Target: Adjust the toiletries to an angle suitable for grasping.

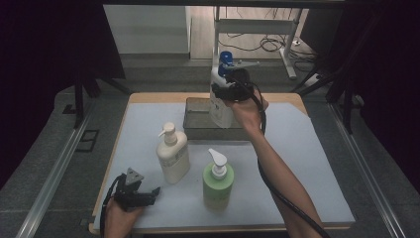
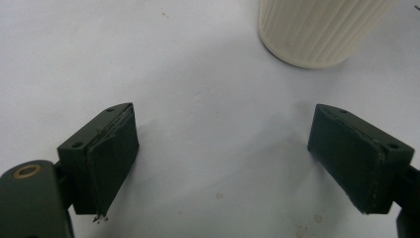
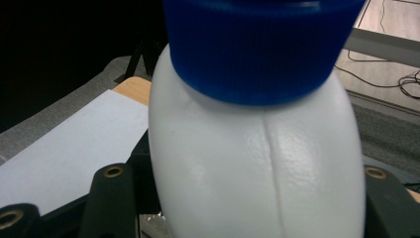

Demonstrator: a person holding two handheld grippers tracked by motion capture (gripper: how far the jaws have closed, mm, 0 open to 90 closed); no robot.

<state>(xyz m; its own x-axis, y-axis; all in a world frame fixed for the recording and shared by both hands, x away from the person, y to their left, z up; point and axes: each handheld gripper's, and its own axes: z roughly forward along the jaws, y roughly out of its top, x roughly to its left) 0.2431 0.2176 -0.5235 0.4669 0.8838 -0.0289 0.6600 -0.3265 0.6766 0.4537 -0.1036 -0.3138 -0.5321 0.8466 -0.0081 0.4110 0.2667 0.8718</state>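
Observation:
My right gripper (image 1: 229, 91) is shut on a white bottle with a blue cap (image 1: 220, 101), holding it upright above a dark rectangular tray (image 1: 193, 121) at the back of the mat. In the right gripper view the white bottle (image 3: 252, 173) sits between the jaws, its blue cap (image 3: 257, 44) at the top. A cream pump bottle (image 1: 173, 156) and a green pump bottle (image 1: 218, 184) stand on the mat. My left gripper (image 1: 148, 194) rests open near the front left corner, its pads (image 2: 111, 158) wide apart over bare mat, with the cream bottle's base (image 2: 317, 29) ahead.
A pale blue mat (image 1: 307, 163) covers the wooden table. Dark curtains flank both sides. A table frame and cables (image 1: 277, 42) lie on the floor beyond the far edge.

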